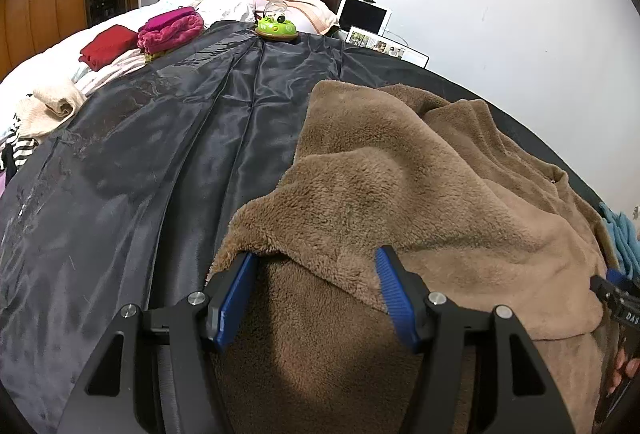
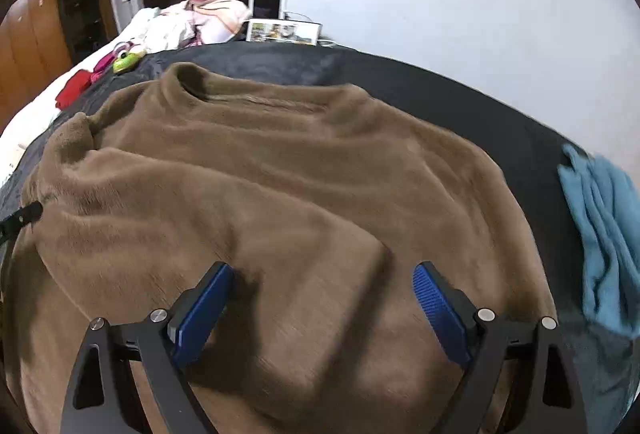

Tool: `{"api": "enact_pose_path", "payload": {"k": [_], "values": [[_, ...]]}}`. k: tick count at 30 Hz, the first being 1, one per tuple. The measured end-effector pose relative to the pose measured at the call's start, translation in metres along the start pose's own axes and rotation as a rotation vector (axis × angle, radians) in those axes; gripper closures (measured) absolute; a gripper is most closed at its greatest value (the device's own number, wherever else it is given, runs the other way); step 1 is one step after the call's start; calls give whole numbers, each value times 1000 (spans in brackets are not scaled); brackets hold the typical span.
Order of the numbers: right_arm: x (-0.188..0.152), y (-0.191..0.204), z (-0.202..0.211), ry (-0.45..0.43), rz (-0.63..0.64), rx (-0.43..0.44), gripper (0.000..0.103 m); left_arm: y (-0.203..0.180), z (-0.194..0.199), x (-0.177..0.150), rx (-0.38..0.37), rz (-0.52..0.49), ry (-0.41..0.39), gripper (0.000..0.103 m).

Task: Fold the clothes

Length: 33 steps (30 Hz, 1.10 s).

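Observation:
A brown fleece sweater lies on a dark sheet over the bed, its collar toward the headboard. One side is folded over the body. My left gripper is open, its blue pads astride a folded edge at the sweater's left side. My right gripper is open just above the sweater's lower body, holding nothing. The right gripper's tip shows at the right edge of the left wrist view.
Folded red and pink clothes, a cream garment and a green toy lie on the bed's far left. A blue garment lies right of the sweater. Pillows, a tablet and a wall are behind.

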State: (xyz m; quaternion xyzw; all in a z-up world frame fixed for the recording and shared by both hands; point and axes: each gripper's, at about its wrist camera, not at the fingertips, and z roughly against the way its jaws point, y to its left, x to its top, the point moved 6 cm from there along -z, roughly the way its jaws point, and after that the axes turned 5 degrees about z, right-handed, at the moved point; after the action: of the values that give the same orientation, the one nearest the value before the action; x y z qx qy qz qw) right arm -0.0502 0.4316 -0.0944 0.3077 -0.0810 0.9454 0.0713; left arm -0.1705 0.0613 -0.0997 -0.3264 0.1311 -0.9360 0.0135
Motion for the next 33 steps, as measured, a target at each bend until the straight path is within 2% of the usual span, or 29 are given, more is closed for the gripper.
{"api": "enact_pose_path", "payload": {"k": [4,6,8,9,10,13,15,16,20,23,27,29,31,33], "values": [[-15,-18,1,-3,-97,91,10,2,0,0,-11,12,-2,37],[-18,-13,-5,1,-103,123,9,1,0,0,-7,10,-1,37],[-19,-2,-3,-13,-50,127,10,1,0,0,-1,5,3,37],[-19,5,0,-29,-11,141,23,0,0,0,3,2,6,37],[-17,12,2,-35,19,156,48,-1,0,0,10,-3,13,37],[-12,19,9,-55,76,160,79,-5,5,2,22,-10,32,37],[-9,5,21,-86,51,146,91,-7,11,6,15,-6,28,37],[-8,-2,28,-103,36,140,92,-7,11,6,8,-5,27,37],[-17,-26,42,-104,-10,149,92,-6,6,3,17,-18,48,37],[-31,-19,31,-43,11,160,92,-6,2,-3,44,-46,54,37],[-33,-17,27,-29,14,151,90,-10,19,-3,31,-84,41,37],[-28,-25,34,-44,-8,131,72,-13,36,2,31,-107,-8,36],[-22,-32,44,-78,-25,109,21,-19,52,12,56,-135,-73,35],[-12,-26,57,-143,-19,112,18,-31,53,20,41,-150,-86,34]]}}
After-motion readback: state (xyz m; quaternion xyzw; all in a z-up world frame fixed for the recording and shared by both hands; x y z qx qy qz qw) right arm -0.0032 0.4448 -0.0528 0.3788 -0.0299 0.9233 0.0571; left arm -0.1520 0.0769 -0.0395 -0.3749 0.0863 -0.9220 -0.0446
